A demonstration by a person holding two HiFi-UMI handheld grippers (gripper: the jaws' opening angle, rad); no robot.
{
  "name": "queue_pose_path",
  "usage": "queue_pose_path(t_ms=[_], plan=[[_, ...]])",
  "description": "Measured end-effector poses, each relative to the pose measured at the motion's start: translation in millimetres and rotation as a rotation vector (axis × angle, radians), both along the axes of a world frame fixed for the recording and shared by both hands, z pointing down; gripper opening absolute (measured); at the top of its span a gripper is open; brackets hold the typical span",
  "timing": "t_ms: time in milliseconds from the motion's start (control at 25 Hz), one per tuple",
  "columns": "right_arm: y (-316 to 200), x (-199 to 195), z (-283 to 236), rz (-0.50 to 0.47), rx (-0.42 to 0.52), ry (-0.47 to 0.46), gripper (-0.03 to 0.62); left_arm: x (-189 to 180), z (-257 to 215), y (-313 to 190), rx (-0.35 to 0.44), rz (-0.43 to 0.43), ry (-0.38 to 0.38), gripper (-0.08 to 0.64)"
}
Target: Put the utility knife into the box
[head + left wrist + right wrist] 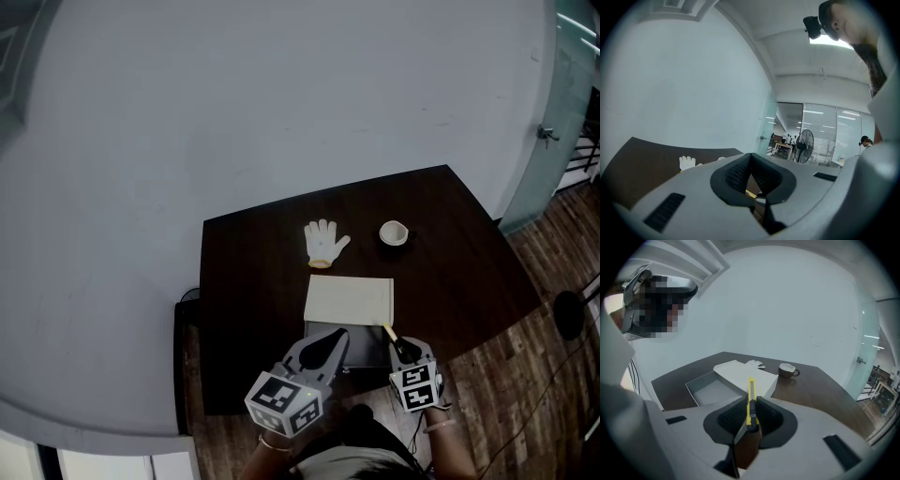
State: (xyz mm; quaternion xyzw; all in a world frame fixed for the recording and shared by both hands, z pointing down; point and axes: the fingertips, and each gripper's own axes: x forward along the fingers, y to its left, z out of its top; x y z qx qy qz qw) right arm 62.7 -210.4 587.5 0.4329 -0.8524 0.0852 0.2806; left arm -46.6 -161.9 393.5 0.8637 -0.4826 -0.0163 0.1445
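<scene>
Right tongs [751, 405] pinch the yellow utility knife [751, 389] at its dark rear end. Its front end points forward, and it is held in the air above the near edge of the dark tabletop [469, 244], just beside the open grey box [710, 392]. Left tongs [750, 158] are pressed together on nothing, above the box's near side. A cream lid [349, 300] lies against the box's far edge. Beyond the lid lie a white glove [325, 244] and a cup [394, 232].
</scene>
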Motion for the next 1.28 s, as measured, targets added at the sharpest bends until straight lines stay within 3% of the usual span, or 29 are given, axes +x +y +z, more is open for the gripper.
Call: queue_pose_path(t_ms=[1280], plan=[[5, -91, 1, -0.271, 0.006, 0.046, 0.071, -63, 5, 24, -0.007, -0.168, 0.011, 0.018]])
